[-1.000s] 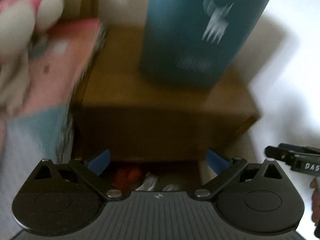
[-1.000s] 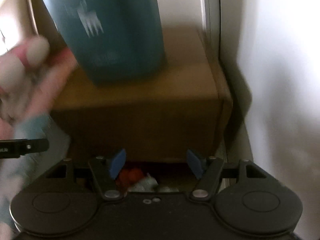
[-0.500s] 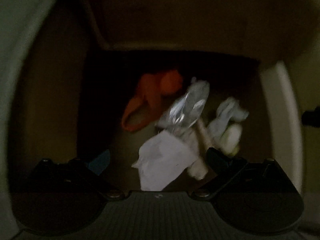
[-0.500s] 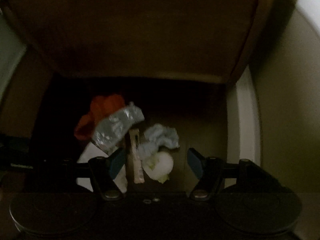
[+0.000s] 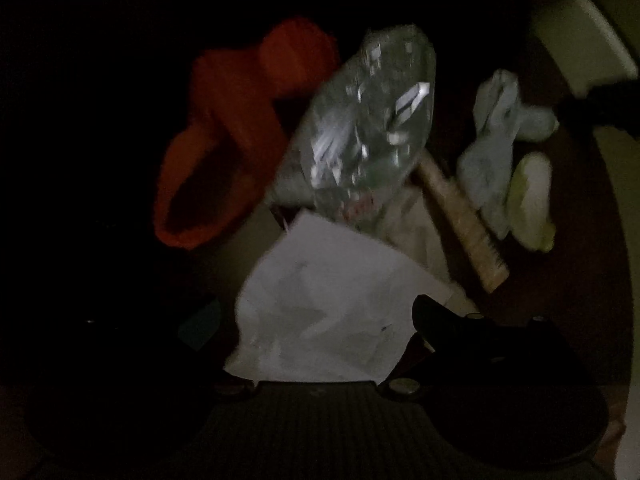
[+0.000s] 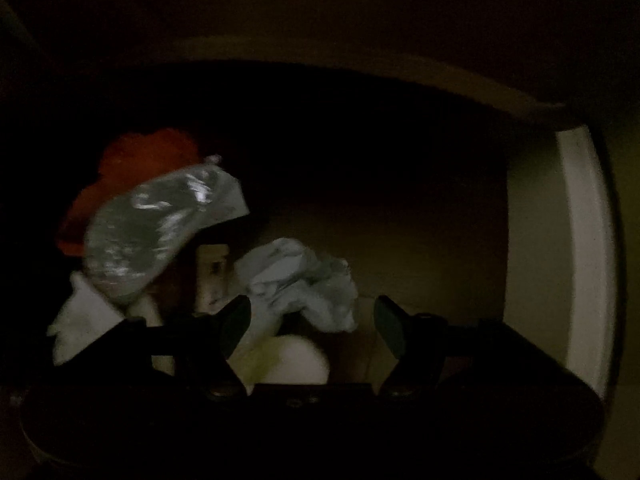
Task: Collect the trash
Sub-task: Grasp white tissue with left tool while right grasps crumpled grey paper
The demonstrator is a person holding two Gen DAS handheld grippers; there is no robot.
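Observation:
A dim pile of trash lies on the floor. It holds an orange cloth (image 5: 224, 152) (image 6: 132, 168), a crumpled clear plastic piece (image 5: 368, 132) (image 6: 152, 224), a white paper (image 5: 328, 308) (image 6: 80, 320), a pale blue crumpled tissue (image 5: 492, 148) (image 6: 300, 280), a yellowish-white lump (image 5: 532, 200) (image 6: 288, 360) and a tan strip (image 5: 460, 220). My left gripper (image 5: 316, 324) points down, open, with the white paper between its fingers. My right gripper (image 6: 312, 328) is open, the blue tissue and the lump between its fingers.
The pile sits in a dark recess under an overhanging brown box (image 6: 360, 40). A pale upright edge (image 6: 584, 240) (image 5: 580, 32) borders it on the right. A dark part of the other gripper (image 5: 600, 108) reaches in at the upper right of the left wrist view.
Both grippers have dropped from beside the blue tumbler on the box down to the floor pile. The trash now fills both views and the light has gone dim.

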